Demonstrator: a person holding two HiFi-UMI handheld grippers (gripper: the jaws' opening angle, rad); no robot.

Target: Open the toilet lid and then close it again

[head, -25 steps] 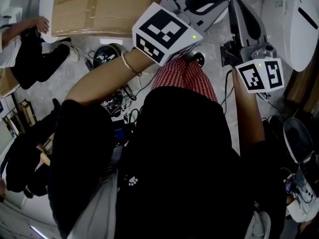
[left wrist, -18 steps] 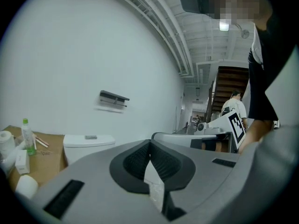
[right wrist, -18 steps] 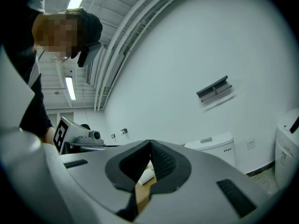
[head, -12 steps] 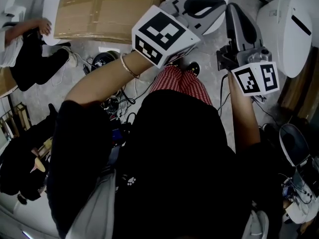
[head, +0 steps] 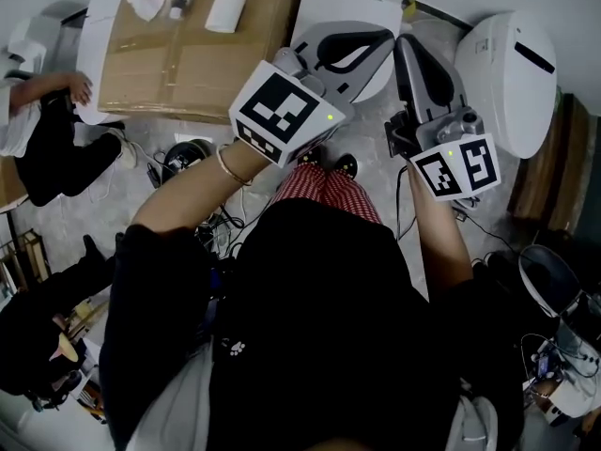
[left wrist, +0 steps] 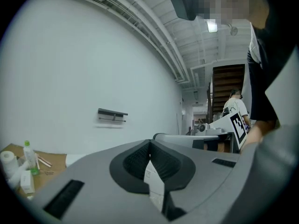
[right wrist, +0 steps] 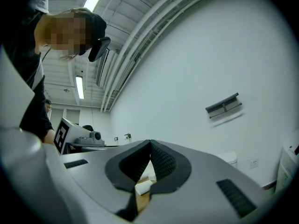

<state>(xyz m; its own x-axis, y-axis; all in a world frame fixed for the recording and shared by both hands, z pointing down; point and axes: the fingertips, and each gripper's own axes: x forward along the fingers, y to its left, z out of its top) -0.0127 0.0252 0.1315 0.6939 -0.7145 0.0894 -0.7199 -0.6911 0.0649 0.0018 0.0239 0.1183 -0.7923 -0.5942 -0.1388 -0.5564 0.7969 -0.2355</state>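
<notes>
The left gripper (left wrist: 149, 143) has its jaws pressed together at the tips with nothing between them, and the right gripper (right wrist: 149, 143) is the same, closed and empty. In the head view both are held up in front of the person, the right gripper (head: 406, 45) just left of the white toilet (head: 512, 83) without touching it and the left gripper (head: 380, 38) one place further left of it. The toilet's lid looks down, and well left of the toilet lies a cardboard sheet (head: 188, 50) with paper rolls (head: 225, 10).
</notes>
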